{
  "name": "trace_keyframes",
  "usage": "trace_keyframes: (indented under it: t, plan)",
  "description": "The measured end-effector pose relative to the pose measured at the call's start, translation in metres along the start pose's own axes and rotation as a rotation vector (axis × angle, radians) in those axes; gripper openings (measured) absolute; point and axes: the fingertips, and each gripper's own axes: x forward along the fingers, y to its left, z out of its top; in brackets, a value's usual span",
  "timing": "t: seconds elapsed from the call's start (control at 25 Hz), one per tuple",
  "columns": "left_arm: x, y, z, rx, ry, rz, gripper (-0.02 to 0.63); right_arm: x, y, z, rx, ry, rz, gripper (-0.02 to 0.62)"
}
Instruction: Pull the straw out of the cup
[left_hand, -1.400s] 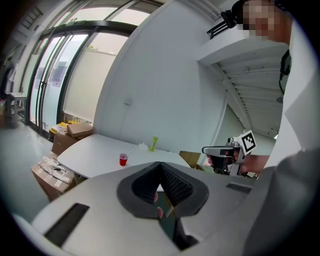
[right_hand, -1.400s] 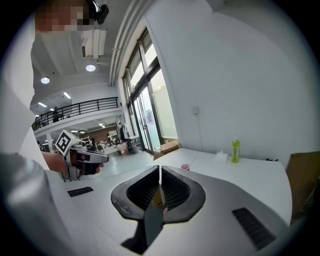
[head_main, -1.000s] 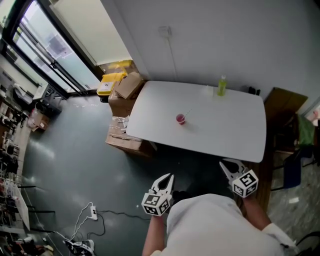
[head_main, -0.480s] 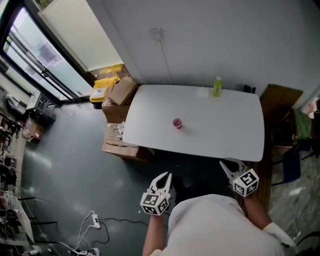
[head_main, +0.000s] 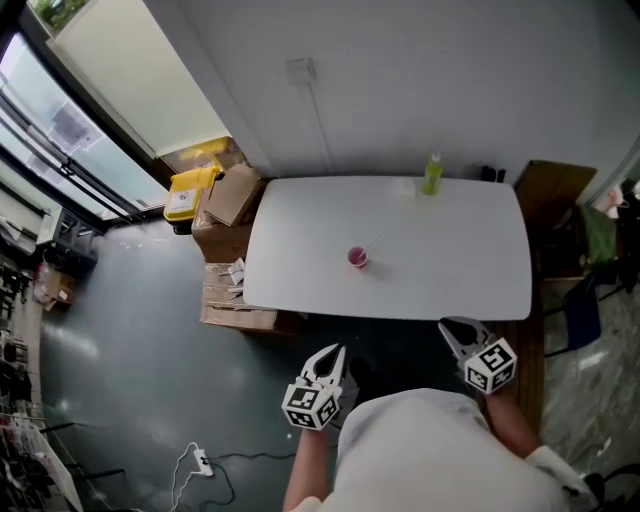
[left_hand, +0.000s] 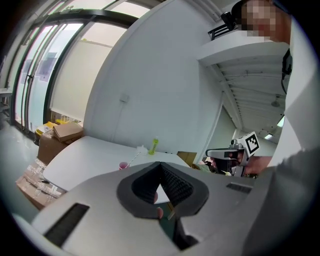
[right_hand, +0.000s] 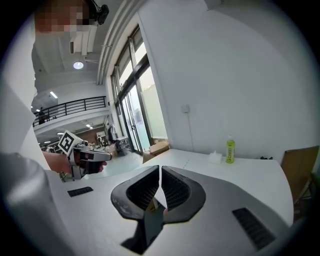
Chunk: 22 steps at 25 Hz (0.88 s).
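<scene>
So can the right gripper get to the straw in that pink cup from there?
Probably not yet: the right gripper hangs short of the table, jaws shut, though nothing stands between it and the straw.

Open table (head_main: 460, 270) is lying all round the cup (head_main: 358, 258) for you; the green bottle (head_main: 431, 176) is standing well apart at the far edge; cardboard boxes (head_main: 228, 200) are crowding the table's left end.
</scene>
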Motion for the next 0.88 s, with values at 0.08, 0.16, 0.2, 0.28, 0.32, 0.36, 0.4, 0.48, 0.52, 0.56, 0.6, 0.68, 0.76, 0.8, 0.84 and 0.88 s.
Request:
trace_keyframes:
  t: [0.08,0.16,0.2,0.28,0.32,0.36,0.4,0.48,0.52,0.56,0.6,0.68,0.76,0.8,0.84,0.88]
  plan:
    - [0.005,0.011,0.004,0.004,0.01,-0.021,0.001,0.009,0.001,0.003,0.005,0.0,-0.018,0.041]
    - [0.01,0.02,0.008,0.013,0.022,-0.047,0.002,0.019,0.003,0.004,0.012,0.003,-0.036,0.041]
    - [0.012,0.025,0.01,0.022,0.029,-0.061,0.001,0.024,0.003,0.005,0.015,0.005,-0.045,0.041]
    - [0.018,0.034,0.015,0.041,0.044,-0.087,0.0,0.035,0.005,0.008,0.021,0.008,-0.061,0.041]
    - [0.02,0.039,0.017,0.047,0.05,-0.097,0.002,0.041,0.006,0.009,0.022,0.01,-0.068,0.041]
    - [0.022,0.044,0.019,0.048,0.055,-0.107,0.001,0.046,0.007,0.011,0.023,0.013,-0.075,0.041]
    - [0.023,0.049,0.021,0.047,0.06,-0.116,0.002,0.051,0.009,0.012,0.023,0.017,-0.084,0.041]
    - [0.026,0.06,0.024,0.043,0.065,-0.134,0.002,0.061,0.012,0.013,0.026,0.024,-0.103,0.041]
    - [0.027,0.065,0.025,0.044,0.068,-0.144,0.001,0.065,0.014,0.014,0.026,0.027,-0.111,0.041]
    - [0.029,0.07,0.026,0.048,0.073,-0.154,0.002,0.069,0.015,0.014,0.027,0.029,-0.12,0.041]
    - [0.03,0.075,0.026,0.056,0.08,-0.163,0.002,0.073,0.016,0.014,0.027,0.031,-0.128,0.041]
    - [0.032,0.083,0.026,0.085,0.099,-0.181,0.002,0.081,0.016,0.015,0.032,0.033,-0.147,0.041]
    - [0.034,0.088,0.026,0.109,0.113,-0.201,0.002,0.086,0.016,0.015,0.038,0.034,-0.167,0.041]
    - [0.035,0.091,0.026,0.116,0.118,-0.21,0.002,0.089,0.016,0.014,0.04,0.037,-0.175,0.041]
    - [0.035,0.094,0.027,0.119,0.12,-0.219,0.002,0.09,0.016,0.014,0.041,0.04,-0.182,0.041]
    - [0.036,0.096,0.027,0.12,0.121,-0.225,0.002,0.092,0.016,0.014,0.042,0.042,-0.188,0.041]
